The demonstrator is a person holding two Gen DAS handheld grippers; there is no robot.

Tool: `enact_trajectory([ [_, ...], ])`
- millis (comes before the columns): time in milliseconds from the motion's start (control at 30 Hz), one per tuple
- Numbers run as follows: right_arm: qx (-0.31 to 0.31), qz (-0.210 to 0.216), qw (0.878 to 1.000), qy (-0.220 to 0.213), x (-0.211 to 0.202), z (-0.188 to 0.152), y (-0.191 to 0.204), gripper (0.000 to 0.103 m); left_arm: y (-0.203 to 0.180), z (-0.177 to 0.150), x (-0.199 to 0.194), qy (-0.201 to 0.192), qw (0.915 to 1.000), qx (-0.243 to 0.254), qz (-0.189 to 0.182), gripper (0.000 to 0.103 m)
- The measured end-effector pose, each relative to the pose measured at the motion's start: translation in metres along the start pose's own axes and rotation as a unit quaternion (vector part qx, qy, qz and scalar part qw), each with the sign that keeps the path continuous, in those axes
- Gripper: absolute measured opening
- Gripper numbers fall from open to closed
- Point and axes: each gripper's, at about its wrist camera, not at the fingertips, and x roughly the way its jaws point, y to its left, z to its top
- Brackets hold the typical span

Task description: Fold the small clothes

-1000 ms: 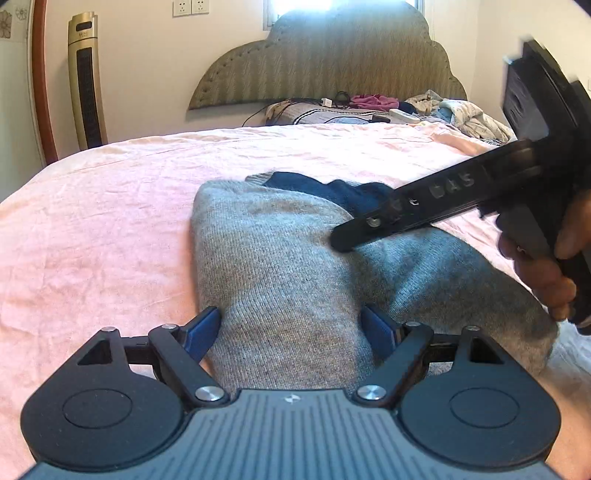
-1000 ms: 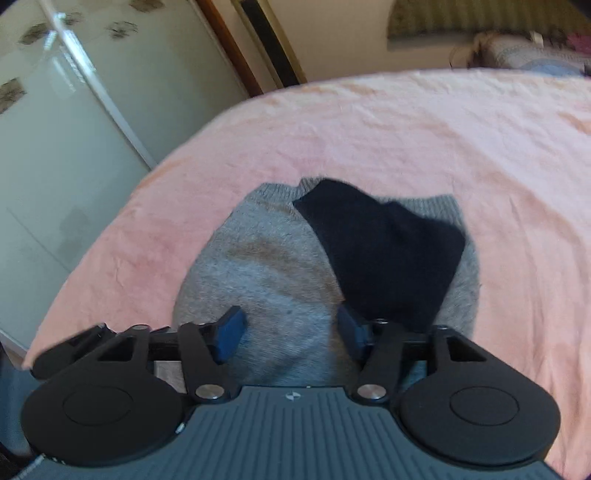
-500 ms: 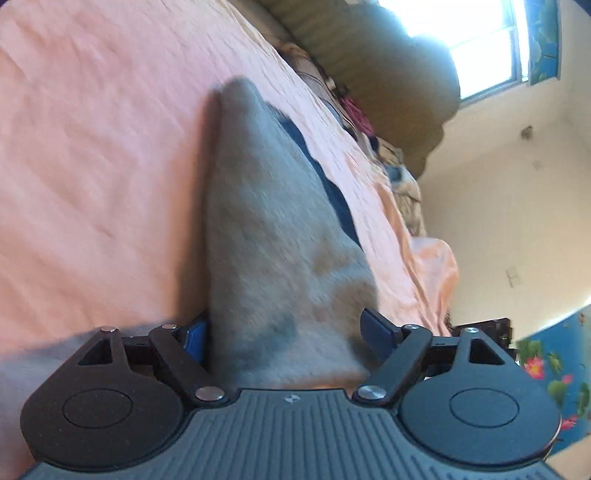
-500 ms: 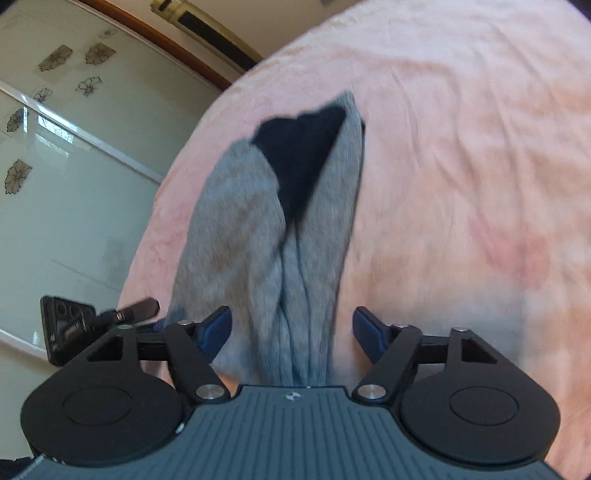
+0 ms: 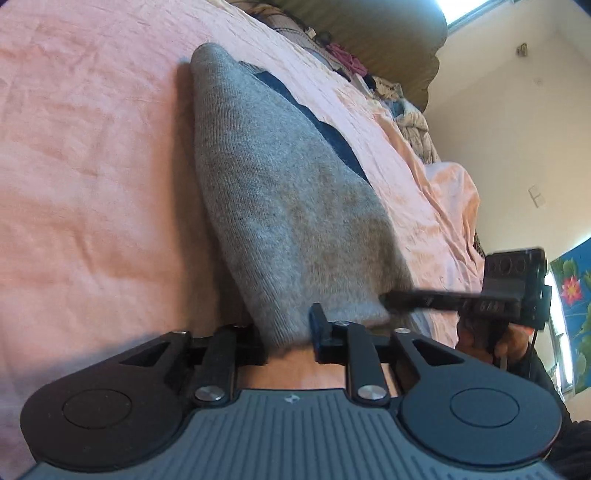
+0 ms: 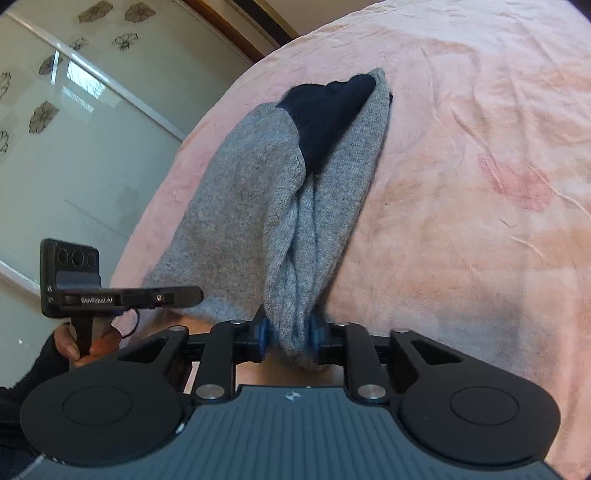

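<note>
A small grey knit garment [image 5: 288, 206] with a dark navy part [image 6: 325, 114] lies on the pink bedsheet [image 5: 92, 184]. My left gripper [image 5: 288, 332] is shut on its near grey edge. My right gripper [image 6: 288, 332] is shut on a bunched fold of the same edge. Both lift the near edge off the bed while the far end rests on the sheet. The right gripper shows from the side in the left wrist view [image 5: 388, 299]. The left gripper shows in the right wrist view [image 6: 195, 295].
A padded headboard [image 5: 388, 33] and a pile of loose clothes [image 5: 406, 114] lie at the far end of the bed. A glass wardrobe door [image 6: 74, 147] with flower prints stands beside the bed. The pink sheet [image 6: 480, 184] spreads around the garment.
Both grippers have closed on the garment's near edge and raised it. Both cameras have tilted, and the cloth now bunches between the right gripper's pads.
</note>
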Motion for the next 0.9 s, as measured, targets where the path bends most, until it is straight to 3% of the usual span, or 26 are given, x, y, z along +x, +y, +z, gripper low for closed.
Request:
enact_trajectory([
  [33, -0.006, -0.011, 1.0, -0.027, -0.009, 0.008, 0.003, 0.076, -0.006, 0.003, -0.011, -0.013, 0.9996, 0.019, 0.014, 0.042],
  [100, -0.013, -0.023, 0.996, -0.09, -0.027, 0.028, 0.01, 0.08, -0.024, 0.005, -0.034, -0.068, 0.9938, 0.067, 0.056, 0.08],
  [133, -0.014, -0.024, 0.994, -0.108, -0.031, 0.041, 0.013, 0.08, -0.035, 0.007, -0.045, -0.096, 0.9884, 0.097, 0.066, 0.084],
  [200, -0.026, -0.032, 0.991, -0.126, -0.024, 0.072, 0.023, 0.08, -0.057, 0.014, -0.055, -0.148, 0.9764, 0.134, 0.082, 0.084],
  [300, -0.06, -0.035, 0.99, -0.12, 0.015, 0.11, 0.042, 0.08, -0.085, 0.028, -0.027, -0.18, 0.9648, 0.166, 0.097, 0.084],
  [367, -0.064, -0.047, 0.993, -0.084, 0.055, 0.135, 0.046, 0.079, -0.093, 0.035, 0.015, -0.162, 0.9567, 0.196, 0.142, 0.084],
  [433, -0.072, -0.128, 0.989, -0.025, 0.102, 0.147, 0.038, 0.076, -0.086, 0.034, 0.059, -0.105, 0.9515, 0.216, 0.193, 0.084],
  [500, -0.13, -0.133, 0.982, -0.038, 0.108, 0.136, 0.029, 0.076, -0.085, 0.016, 0.07, -0.124, 0.9208, 0.29, 0.229, 0.085],
  [533, -0.122, -0.119, 0.984, -0.043, 0.103, 0.134, 0.022, 0.075, -0.083, 0.008, 0.069, -0.123, 0.9113, 0.313, 0.237, 0.085],
  [600, -0.111, -0.115, 0.987, -0.036, 0.1, 0.135, 0.019, 0.073, -0.081, 0.006, 0.065, -0.121, 0.9114, 0.318, 0.231, 0.085],
  [700, -0.116, -0.16, 0.98, -0.009, 0.105, 0.147, 0.04, 0.072, -0.079, 0.01, 0.063, -0.119, 0.915, 0.314, 0.224, 0.088],
  [733, -0.106, -0.162, 0.981, -0.02, 0.103, 0.151, 0.052, 0.069, -0.08, 0.009, 0.064, -0.12, 0.915, 0.313, 0.224, 0.088],
  [800, -0.109, -0.087, 0.989, -0.044, 0.098, 0.156, 0.077, 0.069, -0.08, 0.004, 0.069, -0.123, 0.9115, 0.32, 0.227, 0.091],
  [833, -0.105, -0.047, 0.993, -0.037, 0.103, 0.159, 0.088, 0.069, -0.08, 0.004, 0.072, -0.125, 0.9086, 0.326, 0.229, 0.092],
  [900, -0.104, -0.006, 0.995, -0.003, 0.127, 0.165, 0.105, 0.071, -0.082, 0.003, 0.074, -0.126, 0.908, 0.329, 0.228, 0.093],
])
